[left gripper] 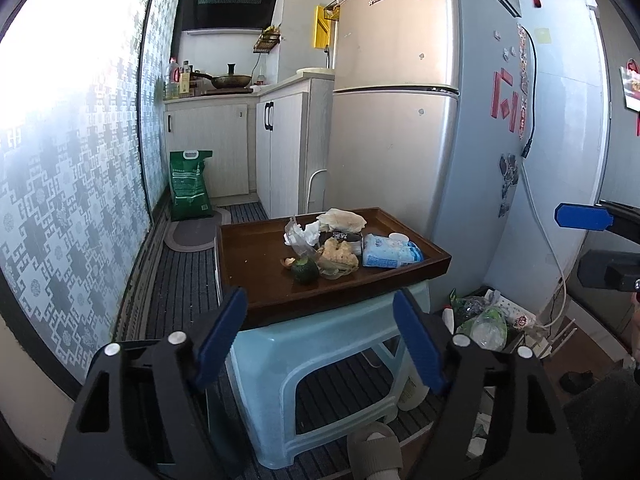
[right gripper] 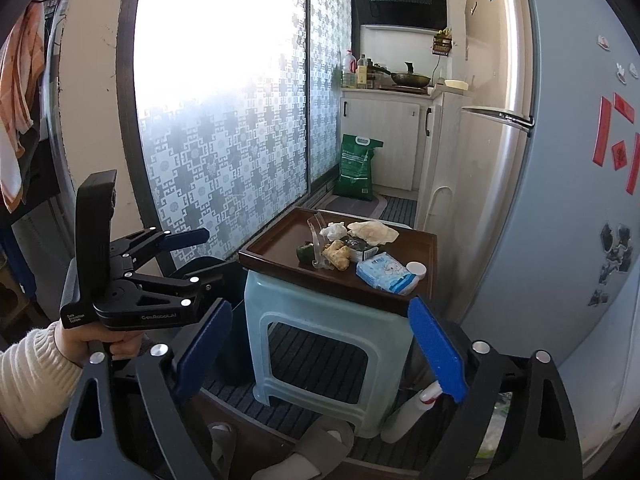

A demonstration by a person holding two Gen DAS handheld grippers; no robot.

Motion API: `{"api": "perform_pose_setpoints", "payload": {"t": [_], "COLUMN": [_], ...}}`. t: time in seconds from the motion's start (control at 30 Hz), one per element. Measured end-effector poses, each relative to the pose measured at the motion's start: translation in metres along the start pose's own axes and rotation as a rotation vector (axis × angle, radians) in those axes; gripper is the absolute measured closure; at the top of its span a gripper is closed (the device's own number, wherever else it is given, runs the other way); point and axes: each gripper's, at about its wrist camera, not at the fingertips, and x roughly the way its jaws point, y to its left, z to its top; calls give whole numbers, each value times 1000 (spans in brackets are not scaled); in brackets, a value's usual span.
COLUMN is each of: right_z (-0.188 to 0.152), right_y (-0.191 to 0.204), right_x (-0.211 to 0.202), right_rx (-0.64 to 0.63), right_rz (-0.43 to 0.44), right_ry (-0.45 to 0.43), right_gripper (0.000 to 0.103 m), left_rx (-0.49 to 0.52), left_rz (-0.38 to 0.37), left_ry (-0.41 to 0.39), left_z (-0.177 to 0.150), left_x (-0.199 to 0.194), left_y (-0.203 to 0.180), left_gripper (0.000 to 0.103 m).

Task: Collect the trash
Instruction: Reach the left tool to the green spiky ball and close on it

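A brown wooden tray (left gripper: pixel 256 256) (right gripper: pixel 272 240) rests on a pale blue plastic stool (left gripper: pixel 320 344) (right gripper: pixel 320 320). On its far half lie a crumpled white tissue (left gripper: pixel 308 232) (right gripper: pixel 335 230), a clear plastic wrapper (left gripper: pixel 294 240), a beige crumpled wad (left gripper: pixel 344 218) (right gripper: pixel 374 232), a ginger piece (left gripper: pixel 340 252) (right gripper: pixel 338 254), a dark green fruit (left gripper: pixel 304 270) (right gripper: pixel 305 251), a blue-white tissue pack (left gripper: pixel 390 252) (right gripper: pixel 386 272) and a white cap (right gripper: pixel 416 268). My left gripper (left gripper: pixel 319 294) is open short of the tray's near edge. My right gripper (right gripper: pixel 320 304) is open too, with nothing in it, before the stool.
A silver fridge (left gripper: pixel 396 92) stands right of the stool, a patterned glass door (right gripper: pixel 224 152) left. A bin of plastic waste (left gripper: pixel 484 320) sits on the floor by the fridge. Beyond are white cabinets (left gripper: pixel 280 148) and a green sack (left gripper: pixel 188 184). A slippered foot (left gripper: pixel 374 452) is below.
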Motion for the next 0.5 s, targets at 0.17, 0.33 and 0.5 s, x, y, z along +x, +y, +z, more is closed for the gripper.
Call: {"api": "perform_pose_setpoints", "payload": {"t": [0.17, 0.33, 0.5], "right_z": [5, 15, 34], "right_y": [0, 0, 3], "right_x": [13, 29, 48], "right_rx": [-15, -29, -46], "right_rz": [8, 20, 30], "right_ry": [20, 38, 44], "right_gripper": [30, 38, 47], "left_rx": [-12, -11, -36], "left_rz": [-26, -56, -62], "left_ry": [29, 44, 60], "left_z": [8, 23, 38], "left_x": [9, 23, 43], "left_y": [7, 14, 30], "left_gripper": [44, 60, 64]}}
